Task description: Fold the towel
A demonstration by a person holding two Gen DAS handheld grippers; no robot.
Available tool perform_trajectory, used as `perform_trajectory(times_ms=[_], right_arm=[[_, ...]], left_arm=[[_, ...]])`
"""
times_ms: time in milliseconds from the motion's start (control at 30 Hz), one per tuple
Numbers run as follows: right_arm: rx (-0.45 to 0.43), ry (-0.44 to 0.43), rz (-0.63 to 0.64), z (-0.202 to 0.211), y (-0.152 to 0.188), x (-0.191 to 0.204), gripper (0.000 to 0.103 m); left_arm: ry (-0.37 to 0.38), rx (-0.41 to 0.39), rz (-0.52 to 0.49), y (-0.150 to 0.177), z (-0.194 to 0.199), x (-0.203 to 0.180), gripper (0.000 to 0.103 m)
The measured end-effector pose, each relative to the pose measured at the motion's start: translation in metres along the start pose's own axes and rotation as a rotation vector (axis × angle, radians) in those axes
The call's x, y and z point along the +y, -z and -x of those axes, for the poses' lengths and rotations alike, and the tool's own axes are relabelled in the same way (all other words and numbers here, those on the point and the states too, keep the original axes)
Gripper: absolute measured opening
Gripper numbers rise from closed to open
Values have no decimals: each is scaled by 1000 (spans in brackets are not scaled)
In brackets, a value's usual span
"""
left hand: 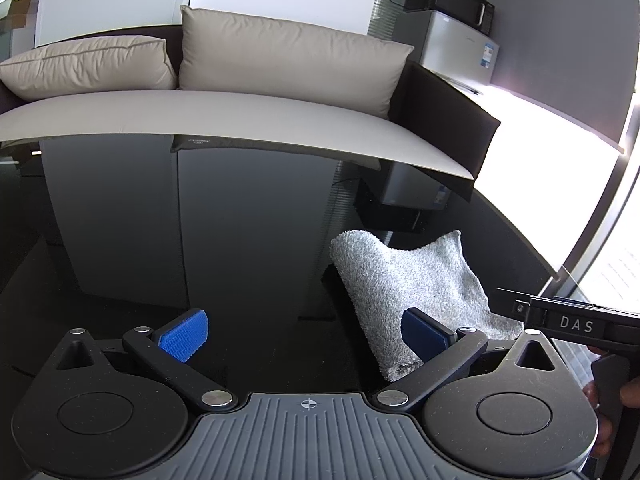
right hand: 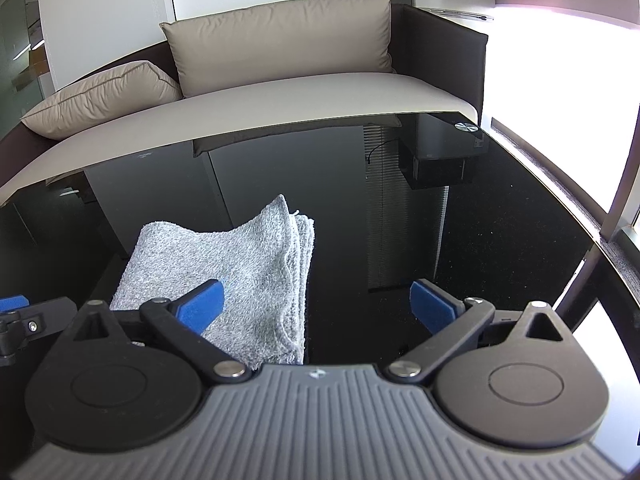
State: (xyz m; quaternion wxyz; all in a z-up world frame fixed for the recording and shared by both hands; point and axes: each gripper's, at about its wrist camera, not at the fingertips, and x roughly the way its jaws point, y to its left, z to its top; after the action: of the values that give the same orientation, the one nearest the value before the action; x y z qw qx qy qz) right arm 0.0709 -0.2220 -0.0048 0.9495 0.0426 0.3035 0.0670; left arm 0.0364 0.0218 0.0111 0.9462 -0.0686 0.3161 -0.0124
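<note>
Here the grey towel (left hand: 416, 292) lies folded on the glossy black surface (left hand: 240, 240), a thick stack whose layered edges show along its right side in the right wrist view, with its two far corners standing up a little and the middle sagging between them. The left gripper (left hand: 306, 334) has its jaws spread wide: its left blue pad (left hand: 186, 334) sits over bare black surface, while the right pad sits in front of the towel's near left edge; whether it touches the cloth cannot be told, and nothing is pinched between the two. The right gripper (right hand: 318, 306) is likewise spread wide, with one blue pad (right hand: 202, 306) in front of the towel's near half and the other out over bare surface to the right of the stack, no cloth clamped between them. So the towel sits between the two tools, to the right of the left one and to the left of the right one, close in front of both. In the left wrist view the black body of the right gripper, lettered DAS, enters at the right edge with a hand (left hand: 612, 400) wrapped round its handle. Beyond the surface stands a sofa (right hand: 280, 92) with beige cushions (left hand: 288, 56), and a dark microwave (left hand: 452, 0) rests on a white appliance near the bright window
</note>
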Motion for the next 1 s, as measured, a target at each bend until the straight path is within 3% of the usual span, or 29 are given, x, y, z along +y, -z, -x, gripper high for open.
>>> perform_trajectory(times_ms=[1000], right_arm=[[-21,4,17,43,35,1,102]], left_arm=[[-19,-31,-91,27,25,-15,102]])
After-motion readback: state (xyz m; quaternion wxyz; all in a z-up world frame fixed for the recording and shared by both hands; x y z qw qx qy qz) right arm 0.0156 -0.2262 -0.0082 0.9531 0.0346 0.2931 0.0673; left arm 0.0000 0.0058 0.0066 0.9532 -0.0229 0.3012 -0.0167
